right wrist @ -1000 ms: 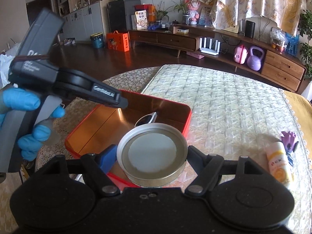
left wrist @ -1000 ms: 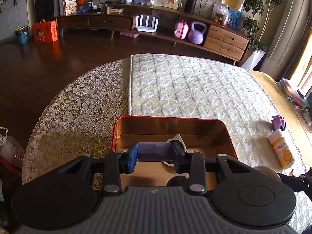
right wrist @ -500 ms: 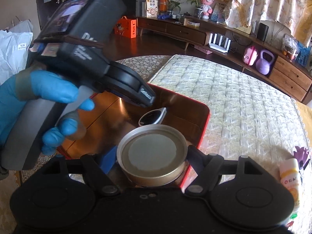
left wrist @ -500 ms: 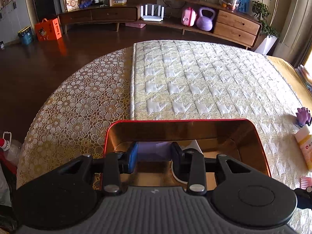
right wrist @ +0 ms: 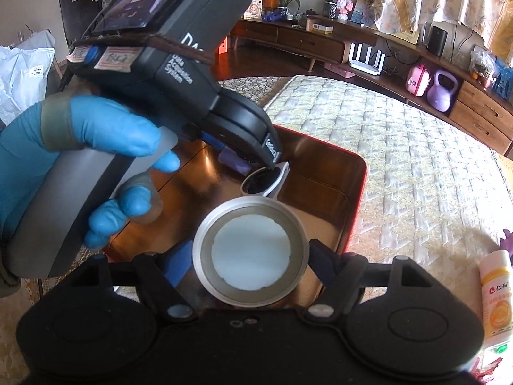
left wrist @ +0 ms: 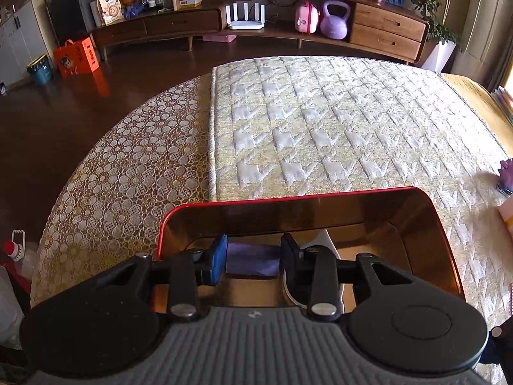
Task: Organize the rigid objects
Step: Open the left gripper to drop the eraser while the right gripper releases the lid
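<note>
A red tin with a shiny gold inside sits open near the table's edge. A round metal lid and a small purple block are held over it, and white sunglasses lie inside.

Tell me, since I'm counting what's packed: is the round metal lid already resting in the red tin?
Not resting yet. The round metal lid is clamped in the right hand-held gripper, over the red tin.

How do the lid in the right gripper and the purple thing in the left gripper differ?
The lid is round, silver and wide; the purple thing is flat-faced and narrow. The right gripper stands wide; the left gripper is nearly closed. Both are held over the red tin.
</note>
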